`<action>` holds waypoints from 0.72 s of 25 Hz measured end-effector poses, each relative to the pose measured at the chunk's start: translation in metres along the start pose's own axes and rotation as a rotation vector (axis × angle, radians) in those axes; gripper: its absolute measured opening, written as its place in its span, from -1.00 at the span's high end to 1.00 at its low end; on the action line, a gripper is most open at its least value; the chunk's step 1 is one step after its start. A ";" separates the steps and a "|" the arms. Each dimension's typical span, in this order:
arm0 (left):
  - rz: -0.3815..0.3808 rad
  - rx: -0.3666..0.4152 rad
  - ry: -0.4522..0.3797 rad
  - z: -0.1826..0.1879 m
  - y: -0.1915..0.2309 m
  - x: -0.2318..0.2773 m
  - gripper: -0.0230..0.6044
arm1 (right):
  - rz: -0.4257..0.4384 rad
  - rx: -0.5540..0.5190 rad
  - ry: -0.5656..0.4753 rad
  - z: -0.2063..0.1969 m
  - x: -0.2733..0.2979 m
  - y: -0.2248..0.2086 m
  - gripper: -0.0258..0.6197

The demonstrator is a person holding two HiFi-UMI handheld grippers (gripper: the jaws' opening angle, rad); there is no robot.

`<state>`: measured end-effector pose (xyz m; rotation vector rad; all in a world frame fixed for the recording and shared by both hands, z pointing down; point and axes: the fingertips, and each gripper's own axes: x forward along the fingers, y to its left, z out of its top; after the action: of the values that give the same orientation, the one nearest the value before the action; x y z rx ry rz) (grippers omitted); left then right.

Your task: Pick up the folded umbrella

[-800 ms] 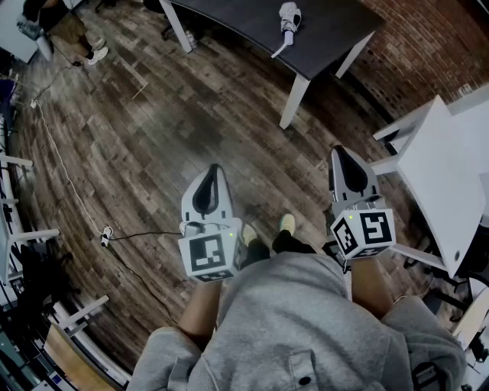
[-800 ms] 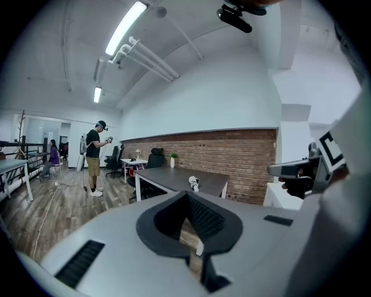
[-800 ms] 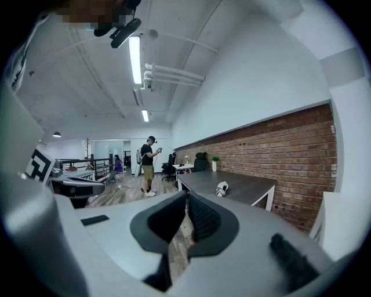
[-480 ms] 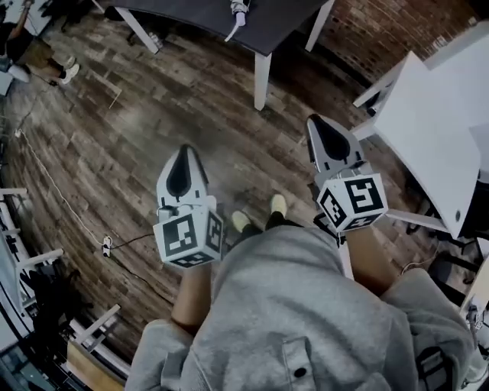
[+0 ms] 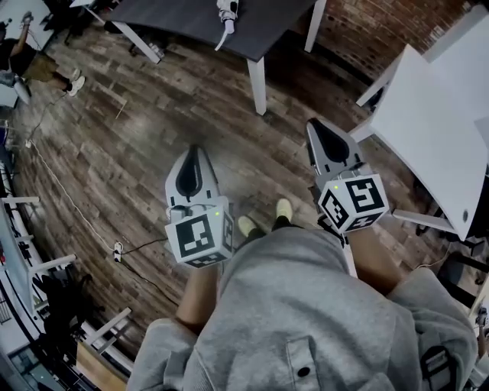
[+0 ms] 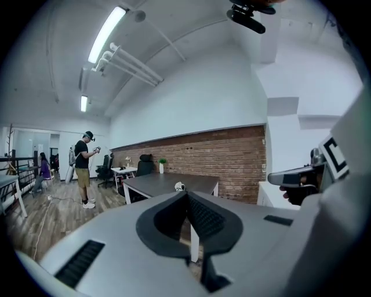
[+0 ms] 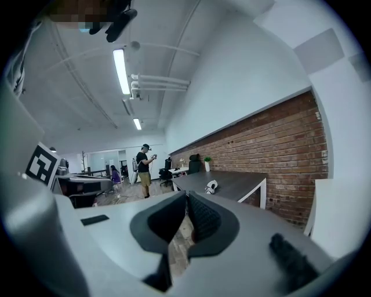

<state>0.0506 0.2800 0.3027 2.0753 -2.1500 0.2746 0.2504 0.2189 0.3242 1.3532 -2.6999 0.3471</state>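
Floor [image 5: 114,137]: dark wood planks, worn grain, with a thin pale cable [image 5: 61,183] trailing across it.

Brick wall [image 5: 382,27]: red, rough courses, running behind both tables.

White table [image 5: 435,130]: smooth matte top, sharp corner pointing toward the right gripper's side.

Dark table [image 5: 176,19]: flat matte top on white square legs; one leg [image 5: 260,85] stands under the near corner.

Operator: grey fleece sweatshirt [image 5: 306,321], pale shoes [image 5: 284,208] below, standing on the floor well short of the dark table.

Left gripper [image 5: 191,156]: grey moulded shell, black ribbed pads, marker cube at the rear. In the left gripper view [image 6: 186,194] the pads meet at the tip, nothing between them.

Right gripper [image 5: 317,130]: same build. In the right gripper view [image 7: 185,196] the pads are pressed together, nothing held. Both grippers are held over bare floor, aimed toward the dark table.

Folded umbrella [image 5: 227,14]: short, chunky white bundle lying on the dark table, close to the near edge and not far from the corner above the leg. Its long axis runs across the top toward that near edge, and a thin white strap or tip extends from it nearly to the edge. It is seen small in both gripper views [image 6: 179,186] [image 7: 211,187]; fabric detail is not resolvable. It is well apart from both grippers.
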 end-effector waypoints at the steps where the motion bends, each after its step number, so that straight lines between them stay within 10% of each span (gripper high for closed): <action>1: 0.004 0.010 -0.003 0.002 -0.004 0.001 0.88 | 0.006 -0.001 -0.001 0.001 0.000 -0.002 0.83; 18: 0.055 0.070 -0.043 0.014 -0.054 0.000 0.88 | 0.105 -0.050 -0.049 0.007 -0.008 -0.022 0.83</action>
<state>0.1055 0.2754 0.2905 2.0798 -2.2570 0.3187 0.2726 0.2103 0.3194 1.2254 -2.8070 0.2570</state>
